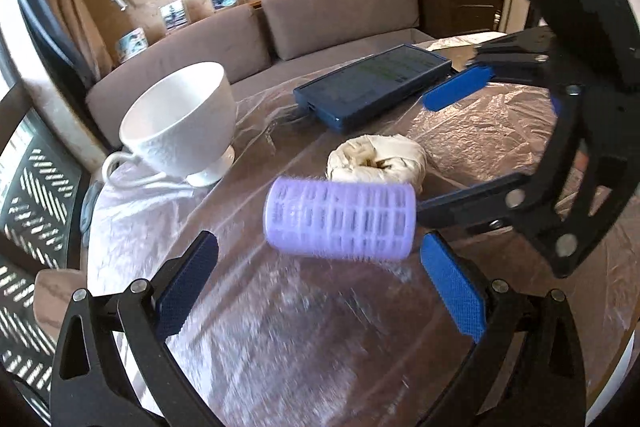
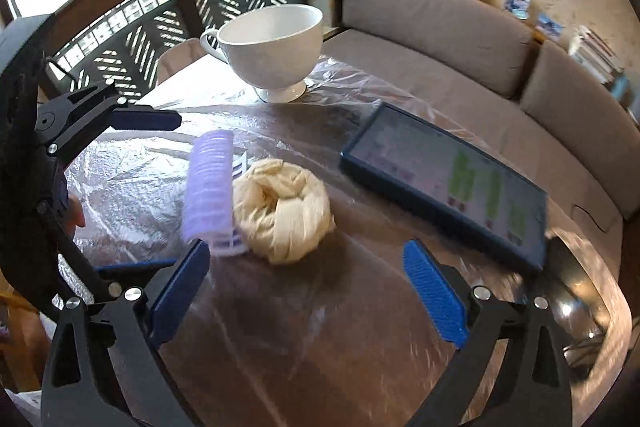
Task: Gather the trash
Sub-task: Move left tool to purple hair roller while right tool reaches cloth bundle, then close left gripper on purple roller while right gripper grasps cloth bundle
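A crumpled cream paper wad [image 1: 376,157] lies on the plastic-covered table [image 1: 280,327], right behind a purple hair roller [image 1: 340,217]. My left gripper [image 1: 320,275] is open, and the roller lies just beyond its fingertips. My right gripper [image 2: 306,279] is open and empty, with the wad [image 2: 282,209] just ahead of it and the roller [image 2: 210,187] to the wad's left. Each gripper also shows in the other's view: the right gripper [image 1: 448,167] is open around the far side of the wad, and the left gripper [image 2: 140,187] is open beside the roller.
A white teacup [image 1: 184,123] stands at the table's far left; it also shows in the right wrist view [image 2: 276,47]. A dark blue tablet [image 1: 372,87] with its screen lit lies beyond the wad, to the right in the right wrist view [image 2: 448,183]. A brown sofa [image 1: 332,15] curves behind the table.
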A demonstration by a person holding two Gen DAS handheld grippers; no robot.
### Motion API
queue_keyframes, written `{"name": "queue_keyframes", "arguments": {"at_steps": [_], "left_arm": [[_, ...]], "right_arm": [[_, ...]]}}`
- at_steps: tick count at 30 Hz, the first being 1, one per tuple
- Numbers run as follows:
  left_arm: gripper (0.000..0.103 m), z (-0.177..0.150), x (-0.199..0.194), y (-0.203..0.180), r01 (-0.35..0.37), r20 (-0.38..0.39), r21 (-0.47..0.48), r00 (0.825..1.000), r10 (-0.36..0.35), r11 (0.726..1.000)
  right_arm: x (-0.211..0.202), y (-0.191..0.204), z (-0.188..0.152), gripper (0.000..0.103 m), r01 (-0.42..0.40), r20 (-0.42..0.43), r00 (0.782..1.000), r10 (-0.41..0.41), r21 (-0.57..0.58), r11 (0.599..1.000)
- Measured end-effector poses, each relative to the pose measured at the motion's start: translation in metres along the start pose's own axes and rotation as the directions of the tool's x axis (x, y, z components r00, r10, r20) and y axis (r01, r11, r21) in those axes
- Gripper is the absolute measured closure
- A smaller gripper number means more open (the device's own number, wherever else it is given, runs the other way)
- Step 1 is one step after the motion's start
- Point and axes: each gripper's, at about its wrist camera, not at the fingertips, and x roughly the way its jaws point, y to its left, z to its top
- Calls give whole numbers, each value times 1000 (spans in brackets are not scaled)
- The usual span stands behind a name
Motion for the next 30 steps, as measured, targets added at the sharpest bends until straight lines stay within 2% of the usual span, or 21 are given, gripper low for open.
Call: {"name": "queue_keyframes", "arguments": {"at_steps": [10,12,15,22,28,30], "left_arm": [[1,6,10,5,88,-4,113,996,-88,990],[1,8,10,9,109,1,99,994,-109,989],[1,9,12,15,152,5,58,988,-153,987],[1,16,17,13,145,2,75,989,-145,987],[2,14,18,12,167,2,62,986,-167,984],[5,15,18,13,168,3,44,986,-168,985]], "right_arm": [[17,-1,15,19,-135,-29,991,133,-80,988],[17,-4,19,37,-146,-27,989,144,-80,986],[18,-7,21,52,-161,-29,987,159,-67,985],[10,-2,16,53,-101,-16,995,100,-102,990],[-3,-12,3,53,-54,9,998,55,-54,997],[-6,-14,0,53,-33,13,999,34,-46,998]]}}
